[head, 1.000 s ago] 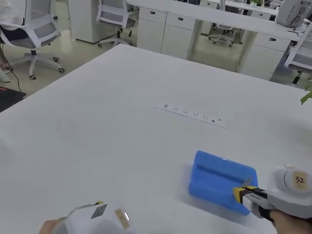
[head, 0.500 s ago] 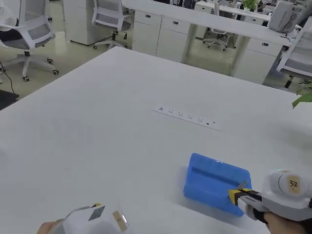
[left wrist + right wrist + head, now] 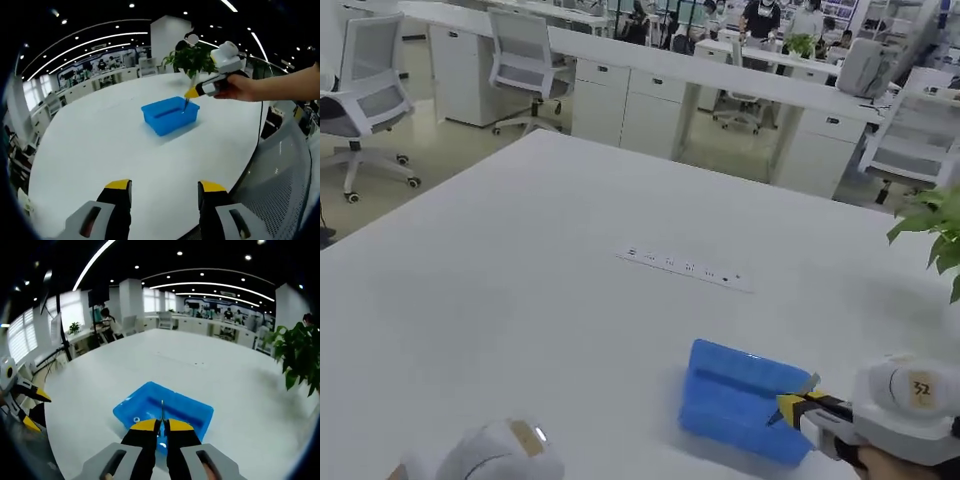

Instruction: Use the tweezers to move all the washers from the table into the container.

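Right gripper view looks down along the right gripper (image 3: 162, 425), whose jaws are pinched almost together on a thin pair of tweezers (image 3: 162, 410). The tweezers' tip points into the blue container (image 3: 195, 416), a shallow open tray on the white desk (image 3: 150, 360). One small ring-shaped washer (image 3: 136, 419) lies on the container's floor, near its left wall and left of the tweezers. Whether the tip touches the floor cannot be told.

From the left gripper view, the left gripper (image 3: 165, 186) hangs over the near edge of the desk with its jaws wide apart and nothing between them. The container sits well beyond it, further in on the desk. A hand (image 3: 240, 87) holds the right gripper over the container's right rim, tweezers angled down inside.

From the head view, the container lies at the near right of the desk. A socket strip (image 3: 685, 268) is set into the surface beyond it, and a leafy plant (image 3: 935, 230) stands at the right edge.
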